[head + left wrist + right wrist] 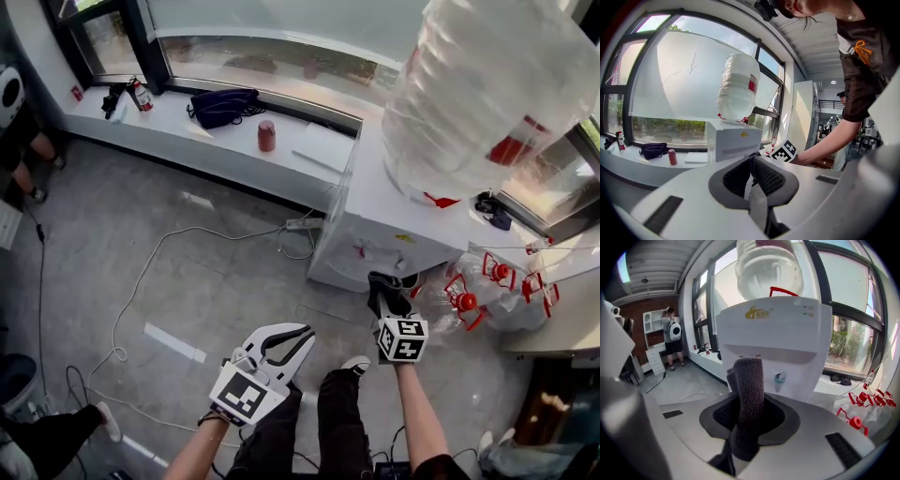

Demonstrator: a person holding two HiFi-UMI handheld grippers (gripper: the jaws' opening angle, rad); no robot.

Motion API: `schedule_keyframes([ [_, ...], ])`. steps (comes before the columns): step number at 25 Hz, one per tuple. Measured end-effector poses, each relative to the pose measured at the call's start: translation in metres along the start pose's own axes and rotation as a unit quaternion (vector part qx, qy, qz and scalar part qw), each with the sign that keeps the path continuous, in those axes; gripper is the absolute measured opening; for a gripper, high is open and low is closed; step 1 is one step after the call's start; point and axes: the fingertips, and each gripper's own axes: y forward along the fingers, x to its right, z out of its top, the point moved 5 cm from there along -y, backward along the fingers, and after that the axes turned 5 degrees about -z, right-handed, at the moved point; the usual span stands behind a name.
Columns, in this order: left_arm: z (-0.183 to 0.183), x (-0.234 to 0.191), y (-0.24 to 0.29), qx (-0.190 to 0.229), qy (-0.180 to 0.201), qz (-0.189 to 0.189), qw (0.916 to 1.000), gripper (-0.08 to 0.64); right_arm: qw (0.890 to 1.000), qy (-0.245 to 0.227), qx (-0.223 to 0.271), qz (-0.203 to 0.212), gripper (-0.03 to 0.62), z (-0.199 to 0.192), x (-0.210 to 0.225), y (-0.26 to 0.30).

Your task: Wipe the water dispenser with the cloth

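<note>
Your right tongs (750, 414) are clamped on the cloth (749, 394): one dark, fuzzy cloth, bunched into a roll. Its long axis runs along the jaws and the free end sticks out past the tips, pointing at the front of the water dispenser (773, 333). In the right gripper view the cloth end sits in front of the recess under the front panel, just beside the one blue tap (779, 379) that shows. I can't tell whether it touches.

In the head view the right tongs (387, 298) and cloth (380, 281) are at the dispenser's (394, 220) lower front edge. There is one dispenser, white, upright on the floor against the window sill (234, 141), with one big clear bottle (487, 84) upside down on top.

Your left tongs (752, 171) have the pads together with nothing between them. They hang low, well apart from the dispenser, by your knee (286, 345).

Other counts: one red can (267, 136) and one dark bag (223, 105) on the sill. Several empty bottles with red caps (464, 298) lie on the floor right of the dispenser; I can't tell the exact count.
</note>
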Motion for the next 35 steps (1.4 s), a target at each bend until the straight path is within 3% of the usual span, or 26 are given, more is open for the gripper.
schedule_keyframes([
  [9, -0.014, -0.020, 0.009, -0.002, 0.002, 0.006, 1.0000, 0.043, 0.998, -0.007, 0.007, 0.055, 0.110, 0.001, -0.063, 0.065],
  [18, -0.031, -0.026, 0.005, -0.028, 0.006, 0.009, 0.9996, 0.043, 0.996, -0.032, -0.003, 0.080, 0.110, -0.001, -0.110, 0.126],
  [25, -0.045, -0.031, 0.011, -0.035, -0.001, 0.007, 0.9993, 0.042, 0.998, -0.032, -0.013, 0.057, 0.110, -0.009, -0.096, 0.158],
  [29, -0.052, -0.032, 0.014, -0.035, -0.013, 0.008, 0.9993, 0.043, 0.997, -0.056, -0.021, 0.052, 0.110, -0.016, -0.084, 0.161],
  [35, -0.055, -0.033, 0.028, -0.039, -0.010, -0.002, 0.9992, 0.043, 1.000, 0.000, -0.024, 0.000, 0.110, -0.025, -0.031, 0.160],
])
